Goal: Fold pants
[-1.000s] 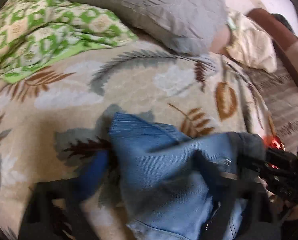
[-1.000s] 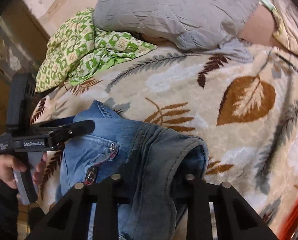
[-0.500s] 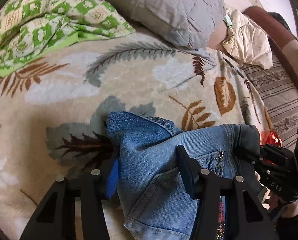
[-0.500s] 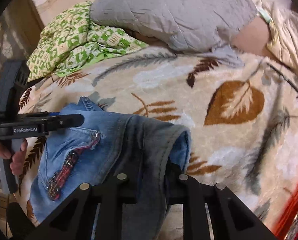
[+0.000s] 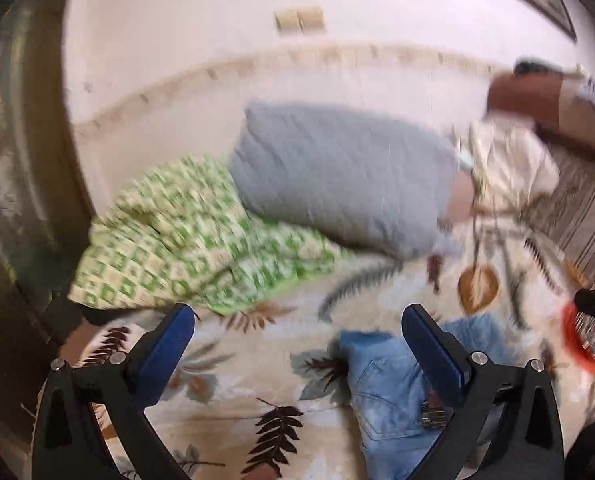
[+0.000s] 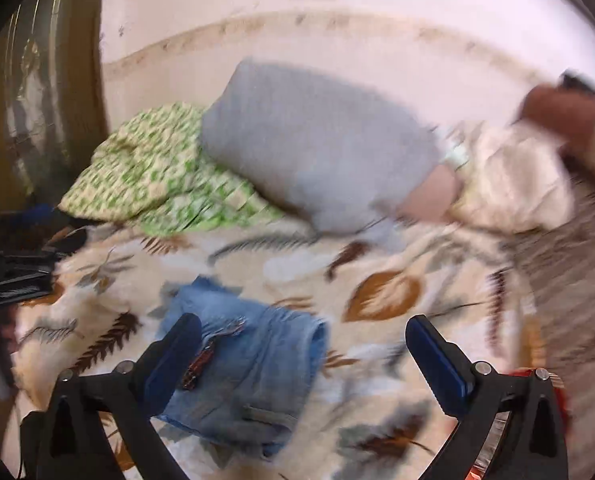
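I have both tools spread wide with nothing between the fingers: the left gripper (image 5: 297,340) hangs over the leaf-print blanket (image 5: 233,364), and the right gripper (image 6: 303,354) likewise hovers clear of the cloth. The pants (image 6: 249,364), blue denim, lie in a compact bundle on the bed; from the right wrist they sit at about seven o'clock, partly behind my left-hand finger, and from the left wrist the same pants (image 5: 385,384) show at about five o'clock under the right-hand finger. Both views are smeared, so I cannot read seams or edges finely. I judge the bundle already folded, or nearly so. Denim like this should be fairly heavy and limp, with enough body to keep a crease, and rough enough not to slip from the pads; nothing fragile about it, though the dark red patch (image 6: 197,366) on the pocket could catch. If I need another hold, I would pinch all layers at the thick rounded fold at the bundle's three o'clock side, not a single loose hem. A grey pillow (image 6: 317,144) and a green patterned cloth (image 6: 157,176) lie toward twelve o'clock, well apart.
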{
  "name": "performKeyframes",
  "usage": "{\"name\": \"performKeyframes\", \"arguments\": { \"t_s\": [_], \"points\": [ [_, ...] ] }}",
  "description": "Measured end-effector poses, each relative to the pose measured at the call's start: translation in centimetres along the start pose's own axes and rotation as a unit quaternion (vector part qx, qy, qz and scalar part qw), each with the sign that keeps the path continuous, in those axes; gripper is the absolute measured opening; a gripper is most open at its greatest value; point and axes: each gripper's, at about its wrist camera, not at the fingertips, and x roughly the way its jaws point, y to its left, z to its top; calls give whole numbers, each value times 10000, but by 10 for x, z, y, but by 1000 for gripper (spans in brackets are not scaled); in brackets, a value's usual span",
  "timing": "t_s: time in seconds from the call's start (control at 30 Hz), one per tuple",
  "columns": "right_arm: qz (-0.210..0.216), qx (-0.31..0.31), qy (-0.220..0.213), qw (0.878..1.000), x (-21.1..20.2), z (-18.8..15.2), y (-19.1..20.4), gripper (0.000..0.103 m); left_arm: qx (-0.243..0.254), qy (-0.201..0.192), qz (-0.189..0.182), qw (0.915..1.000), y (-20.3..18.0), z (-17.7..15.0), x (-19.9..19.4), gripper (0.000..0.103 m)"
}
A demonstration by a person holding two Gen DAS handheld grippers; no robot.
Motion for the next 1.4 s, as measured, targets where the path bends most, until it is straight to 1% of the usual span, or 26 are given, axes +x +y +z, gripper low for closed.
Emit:
{"name": "performKeyframes", "arguments": {
  "t_s": [0.03, 0.1, 0.17, 0.2, 0.3, 0.4, 0.43, 0.5, 0.6, 0.77, 1.4],
  "points": [
    [-107, 21, -74, 9999, -10, -1, 1, 103, -119, -99, -64, 9999, 2, -3, -18, 103],
    [-223, 134, -169, 9995, -30, -10, 5, 103, -231, -116, -176, 9995, 1, -10, -35, 103],
    [-284, 325, -166, 9989, -42, -27, 8, 103, -315, -47, -220, 9993, -6, -25, -49, 103],
    [-276, 454, -63, 9986, -46, -41, 11, 103, -309, 31, -233, 9992, -11, -32, -51, 103],
    [-293, 723, 185, 9968, -46, -76, 15, 103, -309, 496, -373, 9976, -29, -64, -44, 103],
    [-381, 783, 589, 9945, -36, -109, 20, 103, -385, 1030, -371, 9932, -41, -95, -34, 103],
    [-388, 807, 637, 9939, -36, -116, 20, 103, -397, 1143, -405, 9918, -44, -102, -32, 103],
    [-368, 844, 662, 9935, -38, -124, 20, 103, -431, 1231, -425, 9905, -46, -110, -35, 103],
    [-385, 792, 588, 9944, -44, -124, 20, 103, -437, 1189, -454, 9909, -46, -114, -41, 103],
    [-359, 781, 469, 9952, -48, -118, 21, 103, -498, 1090, -412, 9919, -45, -111, -47, 103],
    [-371, 679, 512, 9957, -46, -116, 22, 103, -395, 1145, -512, 9913, -46, -109, -47, 103]
  ]
}}
